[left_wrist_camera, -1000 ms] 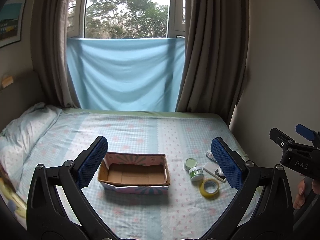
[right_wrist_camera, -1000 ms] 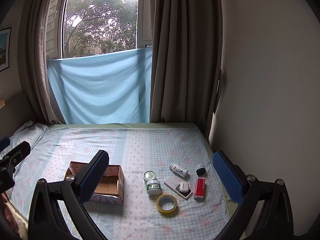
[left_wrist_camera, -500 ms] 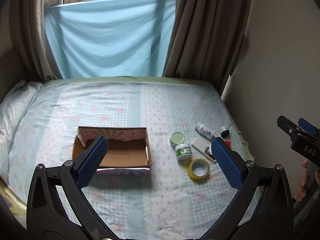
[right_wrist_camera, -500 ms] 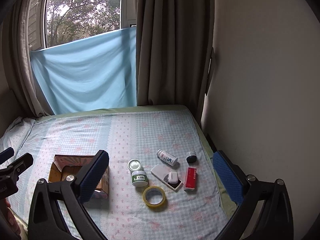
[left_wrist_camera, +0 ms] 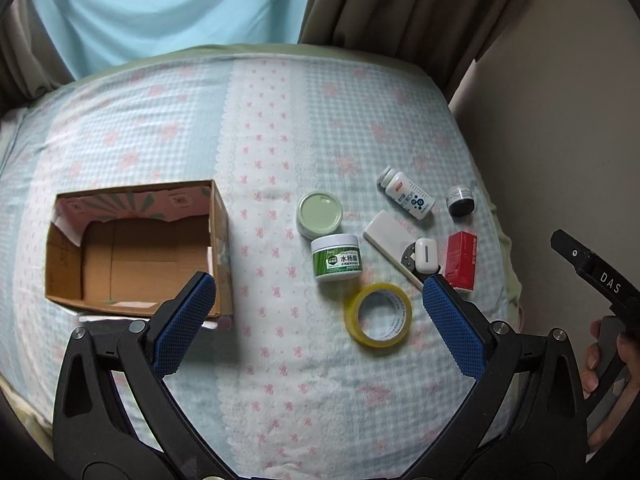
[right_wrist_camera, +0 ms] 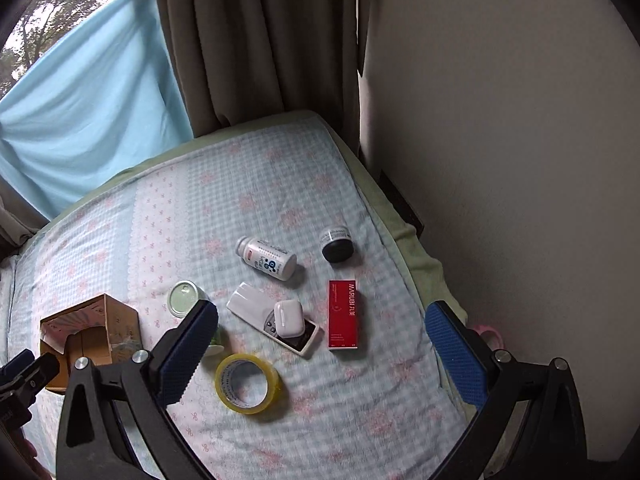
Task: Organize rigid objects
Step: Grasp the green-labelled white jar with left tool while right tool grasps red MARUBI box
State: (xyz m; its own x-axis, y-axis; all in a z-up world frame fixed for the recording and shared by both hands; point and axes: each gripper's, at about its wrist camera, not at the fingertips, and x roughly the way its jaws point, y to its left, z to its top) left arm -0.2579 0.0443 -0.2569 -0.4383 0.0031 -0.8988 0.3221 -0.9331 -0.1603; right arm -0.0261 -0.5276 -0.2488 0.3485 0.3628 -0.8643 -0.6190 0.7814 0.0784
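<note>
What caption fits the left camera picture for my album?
Open left gripper hovers over bed, between empty cardboard box and yellow tape roll.

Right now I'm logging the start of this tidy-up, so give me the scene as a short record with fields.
surface: bed
container: cardboard box, open, nothing visible inside
loose items: yellow tape roll, green-label jar, its lid, white bottle lying down, red box, black jar
stacked: earbud case on remote
left gripper: open, holding nothing
right gripper: open, holding nothing

Green jar (right_wrist_camera: 218, 340) mostly hidden (behind claw finger).
</note>
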